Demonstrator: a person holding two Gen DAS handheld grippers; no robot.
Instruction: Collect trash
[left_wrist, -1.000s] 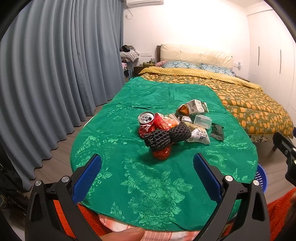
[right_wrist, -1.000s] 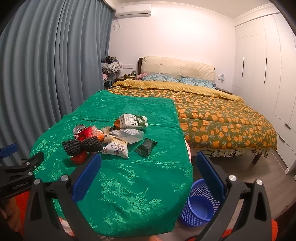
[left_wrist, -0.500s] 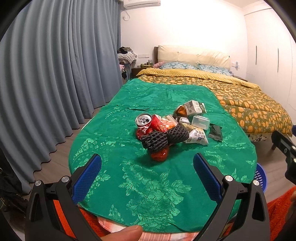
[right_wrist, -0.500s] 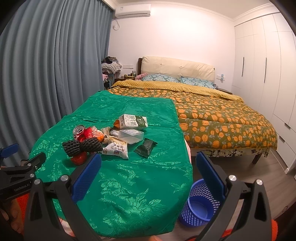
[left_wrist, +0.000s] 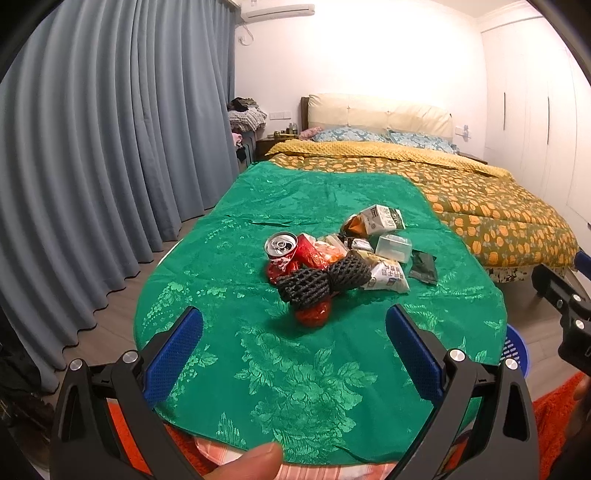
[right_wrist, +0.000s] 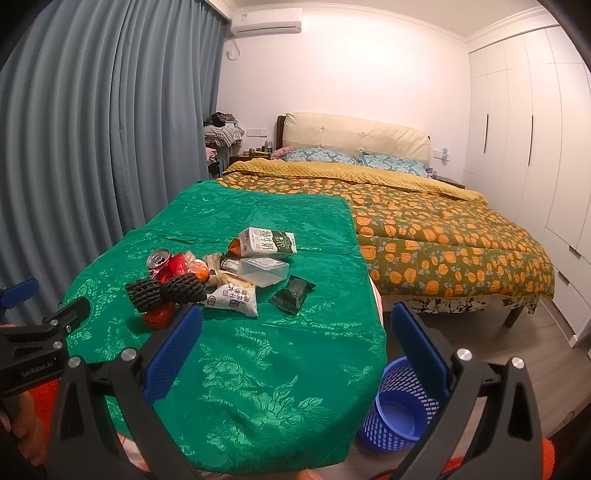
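The desk (right_wrist: 288, 369) is covered in emerald green cloth with a woven floral pattern. A red can (left_wrist: 282, 251) with a silver top is noted beside black foam netting (left_wrist: 321, 280) and a red crumpled wrapper (left_wrist: 313, 314). A white and green carton (right_wrist: 267, 242), a dark green sachet (right_wrist: 292, 293) and a clear box (right_wrist: 263, 270) are recorded. The basket (right_wrist: 400, 410) is blue. The bed quilt (right_wrist: 443, 243) is olive with orange pumpkins. Blue pads are seen on the black left gripper (left_wrist: 293, 350) and the black right gripper (right_wrist: 295, 349).
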